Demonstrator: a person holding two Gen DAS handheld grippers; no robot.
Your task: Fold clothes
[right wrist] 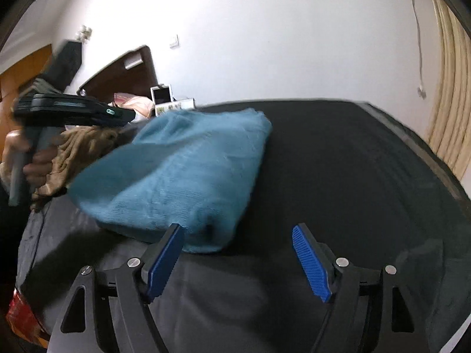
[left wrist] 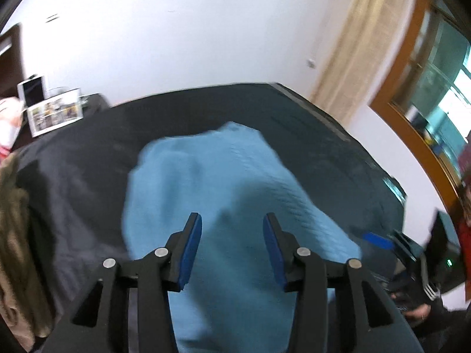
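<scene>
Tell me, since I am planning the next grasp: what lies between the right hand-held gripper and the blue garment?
Only bare dark bedcover separates the right hand-held gripper from the blue garment, as the right wrist view shows.

I am working in a bedroom of a home. A wide bed (right wrist: 353,158) under a dark cover fills most of both views, with a dark wooden headboard (right wrist: 126,73) against a white wall (right wrist: 265,29). Beside it a dark nightstand carries a tablet (left wrist: 32,89) and a clear box (left wrist: 54,113) of small items. Cream curtains (left wrist: 362,44) hang by a wood-framed window (left wrist: 426,88), and a light switch (right wrist: 174,41) sits on the wall. A blue knit (right wrist: 182,164) lies folded on the bed, a brown garment (right wrist: 79,150) heaped near it.
</scene>
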